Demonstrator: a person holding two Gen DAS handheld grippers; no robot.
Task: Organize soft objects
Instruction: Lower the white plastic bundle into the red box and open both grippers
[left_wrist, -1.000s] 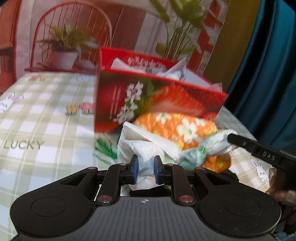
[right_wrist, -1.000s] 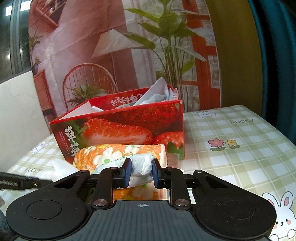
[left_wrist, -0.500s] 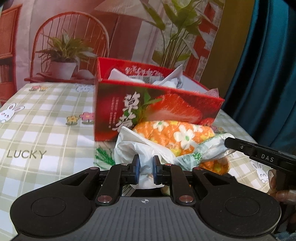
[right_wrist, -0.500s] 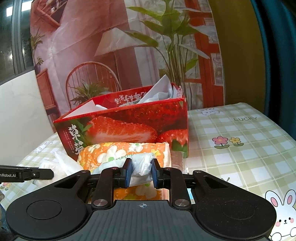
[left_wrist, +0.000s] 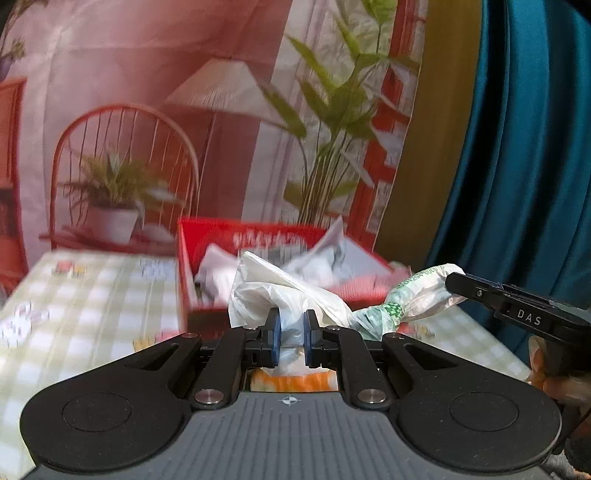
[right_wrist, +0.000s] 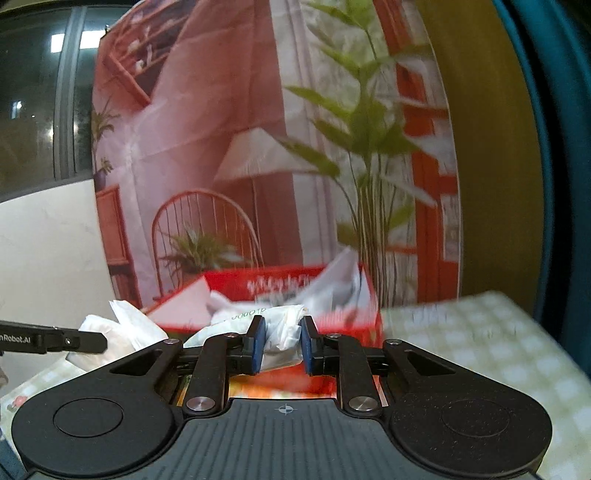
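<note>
Two grippers pinch opposite ends of one soft package: the left gripper (left_wrist: 291, 338) squeezes its crinkled white plastic (left_wrist: 266, 295), the right gripper (right_wrist: 280, 345) its twisted, green-printed end (right_wrist: 280, 332). Orange floral wrap (left_wrist: 291, 382) sags below. Behind stands a glossy red cardboard box (left_wrist: 255, 236) stuffed with crumpled paper, on a checked tablecloth (left_wrist: 92, 291).

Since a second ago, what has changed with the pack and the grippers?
Both grippers lifted the orange floral pack by its plastic wrapper off the table to about the height of the red box. The left gripper and right gripper stayed clamped; the box stayed put.
</note>
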